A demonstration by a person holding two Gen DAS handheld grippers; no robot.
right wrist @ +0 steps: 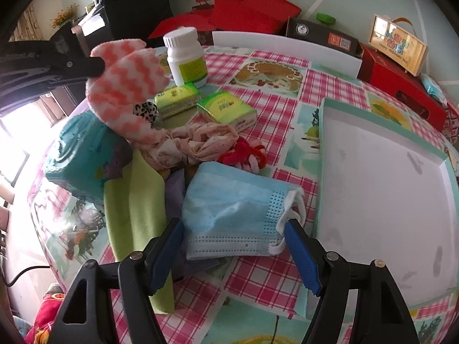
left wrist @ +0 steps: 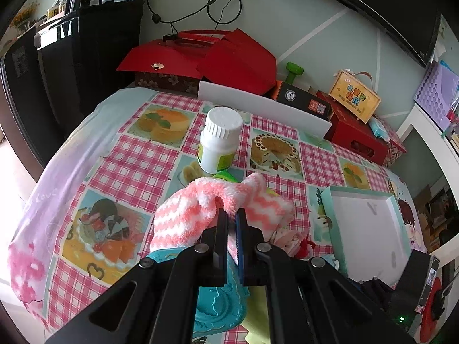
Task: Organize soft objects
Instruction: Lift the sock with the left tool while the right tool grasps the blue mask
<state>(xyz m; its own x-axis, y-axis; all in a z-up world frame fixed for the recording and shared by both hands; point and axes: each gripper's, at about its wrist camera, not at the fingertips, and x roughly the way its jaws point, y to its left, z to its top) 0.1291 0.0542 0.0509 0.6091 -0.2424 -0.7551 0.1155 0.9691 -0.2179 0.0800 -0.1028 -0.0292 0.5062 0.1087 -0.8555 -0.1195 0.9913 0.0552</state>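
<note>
The left wrist view looks forward along its black fingers [left wrist: 219, 223] from close above the checked pink worktop [left wrist: 137, 169], facing the pale green back wall [left wrist: 287, 23]; the right wrist view sits lower and further right, close over the pale blue pleated face mask [right wrist: 229, 209], facing the same wall; both share the white round-capped plastic bottle [left wrist: 219, 143] [right wrist: 186, 54], the fuzzy pink-and-white zigzag sock [left wrist: 183, 215] [right wrist: 129, 86], the shallow white tray with teal rim [left wrist: 370, 229] [right wrist: 381, 189] and the red boxes [left wrist: 198, 57] [right wrist: 246, 11] at the back.
</note>
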